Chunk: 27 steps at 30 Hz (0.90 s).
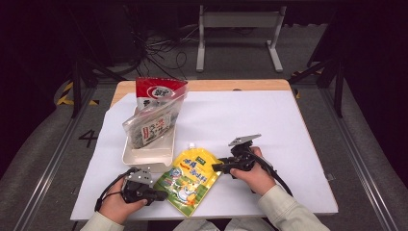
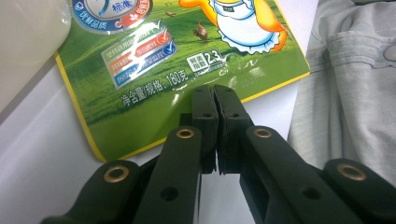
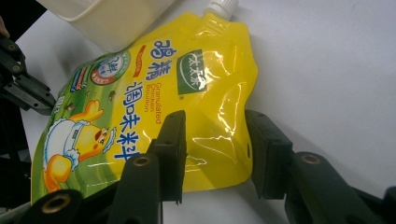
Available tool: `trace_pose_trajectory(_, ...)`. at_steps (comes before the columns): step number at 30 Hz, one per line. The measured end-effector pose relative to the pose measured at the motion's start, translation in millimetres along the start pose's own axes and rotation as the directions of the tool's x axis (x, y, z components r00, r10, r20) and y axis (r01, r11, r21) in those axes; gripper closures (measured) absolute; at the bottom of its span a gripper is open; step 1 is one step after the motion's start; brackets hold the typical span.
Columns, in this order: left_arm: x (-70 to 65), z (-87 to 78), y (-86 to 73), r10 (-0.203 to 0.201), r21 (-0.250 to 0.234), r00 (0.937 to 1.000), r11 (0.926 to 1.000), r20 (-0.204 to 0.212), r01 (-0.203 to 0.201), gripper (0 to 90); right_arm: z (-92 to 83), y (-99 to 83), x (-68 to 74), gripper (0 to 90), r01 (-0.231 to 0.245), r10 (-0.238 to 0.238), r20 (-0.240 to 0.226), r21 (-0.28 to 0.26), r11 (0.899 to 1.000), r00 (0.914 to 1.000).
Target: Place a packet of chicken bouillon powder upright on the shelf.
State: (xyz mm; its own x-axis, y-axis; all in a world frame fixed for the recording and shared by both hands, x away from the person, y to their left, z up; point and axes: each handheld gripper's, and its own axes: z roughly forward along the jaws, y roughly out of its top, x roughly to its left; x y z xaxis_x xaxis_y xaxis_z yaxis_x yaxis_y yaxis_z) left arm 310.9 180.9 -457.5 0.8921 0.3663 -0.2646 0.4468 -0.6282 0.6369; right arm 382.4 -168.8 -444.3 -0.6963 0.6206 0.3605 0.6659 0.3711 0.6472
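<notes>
High view shows the whole white table, with the pouch lying flat near the front edge, between the two hands. Behind it sits a white tray with snack bags leaning in it. The left gripper is at the pouch's lower left edge, and the right gripper is at its upper right side. Left gripper view shows something the high view does not: small print on the green bottom part of the pouch, and the two black jaws pressed tight together. Their tips sit right at the pouch's yellow bottom edge. I cannot tell if a bit of that edge is pinched between them. A grey sleeve lies on the right in that view. Right gripper view shows the yellow top half of the pouch, its shiny creases and its white cap. There the jaws stand partly open, one on each side of the pouch's side edge. The pouch lies between them, but the pads do not press it. The left gripper shows at the far left edge of this view, at the green end. The pouch's long side runs slanted on the table. Its cap end points away from the person, toward the tray, and its green bottom end points toward the left hand.
</notes>
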Motion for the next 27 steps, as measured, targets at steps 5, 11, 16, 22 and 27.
trace_pose_trajectory(5,0.7,1.0,0.5,0.0,0.005,1.0,1.0,0.003,0.0,89.3,6.8,-2.9,-6.3,60.3,-0.046,0.046,-0.032,0.013,0.999,0.9984)
trace_pose_trajectory(11,0.2,2.4,1.9,0.007,0.0,0.9999,1.0,0.01,-0.007,89.6,8.2,-2.9,-7.5,70.0,-0.043,0.044,-0.027,0.01,0.999,0.9987)
trace_pose_trajectory(16,-0.7,2.3,2.1,0.009,-0.009,0.9999,0.9999,0.01,-0.008,88.9,7.5,-2.6,-6.3,89.4,-0.011,0.01,0.004,0.014,1.0,0.9999)
trace_pose_trajectory(22,-3.3,-0.7,2.6,0.006,-0.035,0.9997,0.9994,0.022,-0.005,84.4,0.5,-1.2,-0.4,89.9,0.012,-0.012,0.012,0.026,1.0,0.9999)
trace_pose_trajectory(27,-5.5,-4.2,4.5,-0.004,-0.065,0.9999,0.9979,0.016,0.005,73.1,-15.2,2.0,3.6,89.9,0.028,-0.028,0.033,-0.006,1.0,0.9991)
